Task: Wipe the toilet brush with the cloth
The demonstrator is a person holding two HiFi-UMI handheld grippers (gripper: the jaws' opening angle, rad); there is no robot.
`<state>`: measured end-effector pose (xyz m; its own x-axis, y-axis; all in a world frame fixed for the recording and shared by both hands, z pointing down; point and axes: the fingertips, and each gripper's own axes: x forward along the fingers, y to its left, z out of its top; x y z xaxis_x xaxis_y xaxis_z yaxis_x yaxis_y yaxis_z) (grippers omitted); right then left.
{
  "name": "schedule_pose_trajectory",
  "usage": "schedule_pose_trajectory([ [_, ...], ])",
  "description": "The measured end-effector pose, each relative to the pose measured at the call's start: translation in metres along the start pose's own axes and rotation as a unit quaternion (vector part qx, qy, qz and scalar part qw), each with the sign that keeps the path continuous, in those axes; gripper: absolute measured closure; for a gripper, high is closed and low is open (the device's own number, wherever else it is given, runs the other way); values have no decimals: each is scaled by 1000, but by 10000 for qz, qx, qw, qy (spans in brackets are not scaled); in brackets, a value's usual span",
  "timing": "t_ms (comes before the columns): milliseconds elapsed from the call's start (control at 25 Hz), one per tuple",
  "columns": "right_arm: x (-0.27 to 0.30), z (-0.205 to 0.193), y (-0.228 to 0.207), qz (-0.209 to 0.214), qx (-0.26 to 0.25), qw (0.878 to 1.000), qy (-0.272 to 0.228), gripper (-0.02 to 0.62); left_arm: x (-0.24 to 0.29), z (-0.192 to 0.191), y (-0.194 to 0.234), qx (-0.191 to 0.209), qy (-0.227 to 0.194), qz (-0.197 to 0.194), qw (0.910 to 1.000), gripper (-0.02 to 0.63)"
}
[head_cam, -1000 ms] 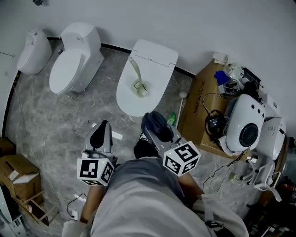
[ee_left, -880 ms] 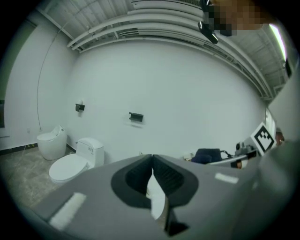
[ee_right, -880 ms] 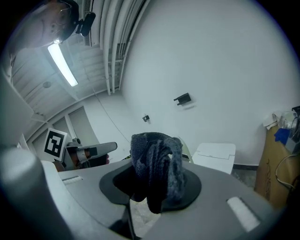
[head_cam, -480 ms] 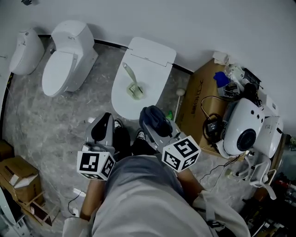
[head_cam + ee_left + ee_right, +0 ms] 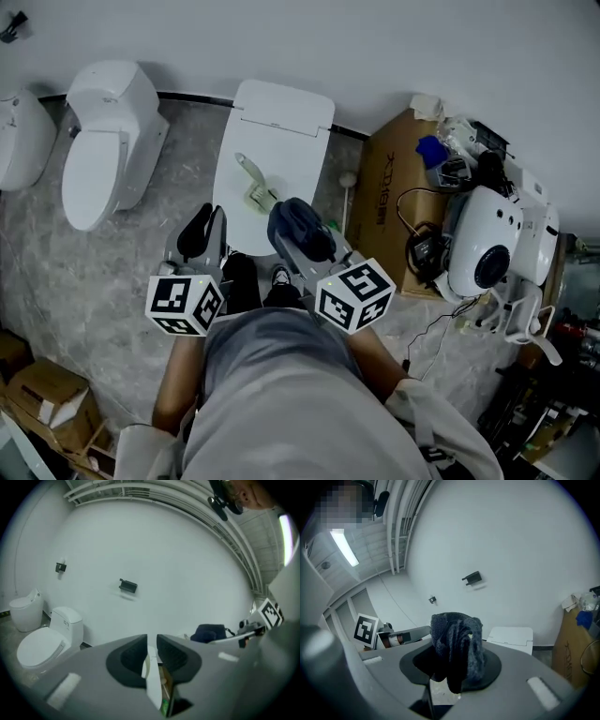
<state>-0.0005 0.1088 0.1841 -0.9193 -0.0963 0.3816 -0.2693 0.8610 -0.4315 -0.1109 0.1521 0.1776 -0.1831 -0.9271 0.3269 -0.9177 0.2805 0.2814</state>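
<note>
Jaws of the right gripper (image 5: 456,660) are clamped on a bunched dark cloth (image 5: 458,641), which bulges up above them and hangs down over their tips in the right gripper view. The left gripper (image 5: 149,641) has its jaws drawn almost together, with only a thin slit between them and nothing in it; through the slit shows a strip of white from the toilet beyond.

In the head view both grippers sit at the middle of the frame, the left one at centre left and the right one just right of it, each with its marker cube towards the lower edge. The toilet brush (image 5: 253,186) lies flat on the closed lid of the middle toilet (image 5: 281,108), a little above the frame's centre, its handle pointing to the upper left and its head to the lower right. The cloth appears just beside the brush head, to its lower right; whether they touch cannot be told.

A second toilet (image 5: 98,141) stands at the upper left, and part of a third (image 5: 14,141) shows at the left edge. A cardboard box (image 5: 386,202) stands right of the middle toilet, with a white machine (image 5: 487,248) further right. The floor (image 5: 112,262) is grey and marbled.
</note>
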Motion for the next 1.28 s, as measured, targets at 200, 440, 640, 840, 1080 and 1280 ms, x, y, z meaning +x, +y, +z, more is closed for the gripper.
schedule_pose_trajectory([
  [200,32,21,-9,-372,219,9990,-101,497,48,8,26,12,295,-416,9987,606],
  [440,58,40,-22,-875,303,9953,-269,497,100,2,50,36,616,-929,9938,606],
  [640,71,49,-38,-1179,443,9913,-387,497,137,-6,51,-17,863,-1443,9858,606],
  [840,80,50,-56,-1200,445,9910,-397,497,157,-24,46,-36,1142,-1602,9805,606],
  [1080,95,50,-99,-1240,374,9900,-555,500,173,-44,41,-49,1472,-1768,9732,606],
  [1280,107,43,-139,-1091,561,9911,-511,500,176,-55,38,-48,1491,-1577,9761,606],
])
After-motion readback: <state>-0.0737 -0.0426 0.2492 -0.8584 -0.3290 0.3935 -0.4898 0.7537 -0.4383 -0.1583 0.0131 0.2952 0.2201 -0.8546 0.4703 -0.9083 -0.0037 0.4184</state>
